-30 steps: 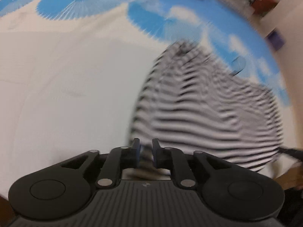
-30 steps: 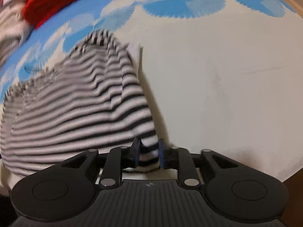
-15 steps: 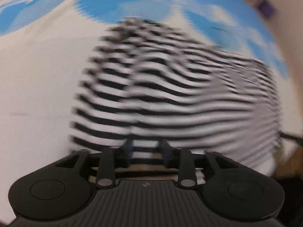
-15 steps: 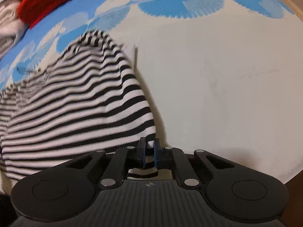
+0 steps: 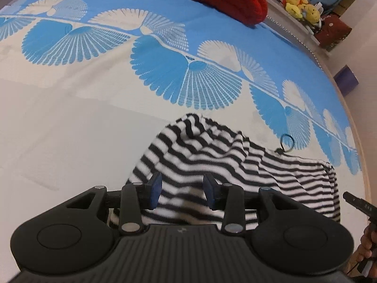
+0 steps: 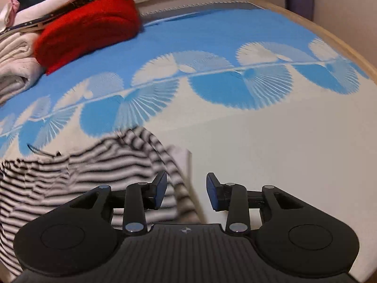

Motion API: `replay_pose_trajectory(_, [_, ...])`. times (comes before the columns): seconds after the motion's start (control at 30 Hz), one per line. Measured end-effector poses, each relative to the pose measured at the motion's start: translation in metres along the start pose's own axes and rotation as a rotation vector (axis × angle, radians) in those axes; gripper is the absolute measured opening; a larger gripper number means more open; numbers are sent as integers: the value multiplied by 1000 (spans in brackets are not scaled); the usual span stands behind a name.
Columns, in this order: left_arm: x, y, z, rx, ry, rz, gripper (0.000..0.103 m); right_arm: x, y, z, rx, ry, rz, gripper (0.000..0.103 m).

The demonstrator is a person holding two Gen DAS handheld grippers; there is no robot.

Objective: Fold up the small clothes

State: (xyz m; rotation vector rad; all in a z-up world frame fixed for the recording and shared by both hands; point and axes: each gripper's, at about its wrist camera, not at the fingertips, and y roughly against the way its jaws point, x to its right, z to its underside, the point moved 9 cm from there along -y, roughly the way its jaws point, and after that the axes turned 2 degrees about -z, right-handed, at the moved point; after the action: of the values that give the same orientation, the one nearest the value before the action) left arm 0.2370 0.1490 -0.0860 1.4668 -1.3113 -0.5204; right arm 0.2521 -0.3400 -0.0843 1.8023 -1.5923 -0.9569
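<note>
A black-and-white striped garment [image 5: 235,165] lies bunched on the bed's white and blue sheet [image 5: 70,122]. My left gripper [image 5: 181,189] is open, its blue pads spread above the garment's near edge, holding nothing. In the right wrist view the same garment [image 6: 70,172] lies at the lower left, blurred. My right gripper [image 6: 186,191] is open over the garment's right edge and holds nothing. The tip of the right gripper [image 5: 355,202] shows at the right edge of the left wrist view.
A red knitted bundle [image 6: 89,28] and pale folded clothes [image 6: 14,70] lie at the bed's far side. A black hair-tie ring [image 5: 286,141] lies on the sheet by the garment. Plush toys [image 5: 301,2] sit on a shelf beyond. The bed's wooden edge [image 6: 353,49] runs along the right.
Both grippers have opened and let go of the striped garment, which has dropped onto the sheet. Both have drawn back, so more of the bed shows.
</note>
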Motion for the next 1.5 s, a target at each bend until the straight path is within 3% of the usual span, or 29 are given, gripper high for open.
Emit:
replay_pose_trajectory(0.1, [-1,-18,-8,0,16,-36,56,-11,-24,-12,-9,15,3,39])
replay_pose_trajectory(0.27, [-7,-31,-17,5,6,-79,52,-22,-60,-16,-56,30,17,37])
replay_pose_trajectory(0.3, [-8,-34,-18,7,-3,-81,30,-24,-64,-17,-64,23,-1,15])
replay_pose_trajectory(0.33, [-9,-36,-20,6,-16,-83,9,-26,-67,-18,-64,10,-22,3])
replay_pose_trajectory(0.37, [-13,-37,-23,25,-18,-110,1,-27,-66,-23,-36,-1,-22,3])
replay_pose_trajectory(0.4, [-20,-32,-30,80,-7,-165,0,-26,-64,-29,-4,-6,-8,2])
replay_pose_trajectory(0.47, [-27,-29,-38,113,11,-171,1,-23,-64,-35,28,-29,13,2])
replay_pose_trajectory(0.6, [-23,-39,-30,26,3,-129,4,-23,-81,-24,-59,-17,43,6])
replay_pose_trajectory(0.67, [-21,-30,-31,56,-2,-137,13,-26,-83,-18,-94,32,83,18])
replay_pose_trajectory(0.7, [-18,-21,-33,86,-14,-125,17,-27,-78,-20,-70,56,104,29])
replay_pose_trajectory(0.77, [-6,-7,-33,119,-46,-62,17,-27,-61,-26,-4,78,116,33])
replay_pose_trajectory(0.9, [28,-14,-10,-7,-157,118,17,-28,-29,-27,42,46,-1,34])
replay_pose_trajectory(0.93, [35,-20,-3,-41,-199,124,17,-31,-24,-23,30,48,-46,37])
replay_pose_trajectory(1.07, [43,-60,7,-67,-322,-40,17,-41,-29,15,-152,87,-185,50])
replay_pose_trajectory(1.13, [40,-73,7,-76,-306,-71,18,-40,-38,34,-223,161,-140,51])
replay_pose_trajectory(1.23, [36,-59,0,-34,-224,-59,19,-34,-31,41,-211,227,-77,50])
replay_pose_trajectory(1.37, [38,-20,-5,30,-173,59,29,-23,-3,40,-173,166,-114,50])
replay_pose_trajectory(1.43, [41,-9,7,-14,-195,127,34,-22,4,48,-184,169,-122,50])
replay_pose_trajectory(1.5, [47,-7,29,-84,-280,159,45,-18,1,62,-243,191,-107,51])
